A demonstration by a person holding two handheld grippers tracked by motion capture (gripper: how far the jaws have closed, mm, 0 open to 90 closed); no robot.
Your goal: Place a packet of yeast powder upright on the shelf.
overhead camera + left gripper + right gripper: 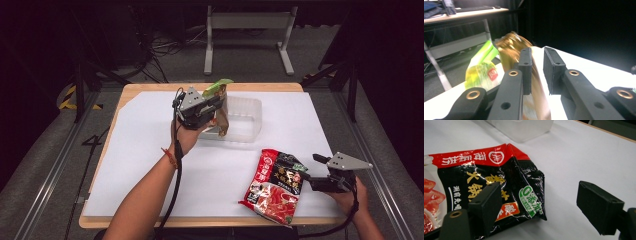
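Overhead forward-down view — two close gripper-mounted cameras

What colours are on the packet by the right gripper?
The packet is red and black, with gold lettering and a green badge; the right gripper view shows it best.

A white sheet [150, 150] covers the wooden table [200, 87]. Beyond the table, a grey metal frame [248, 30] stands on the floor beside tangled black cables [160, 47].

My left gripper [216, 102] grips a gold snack packet [220, 117], green-topped, upright at the clear tub's [247, 117] near-left rim. Red-and-black noodle bag [275, 185] lies flat (crinkled corner) between my right gripper's [311, 172] spread jaws.
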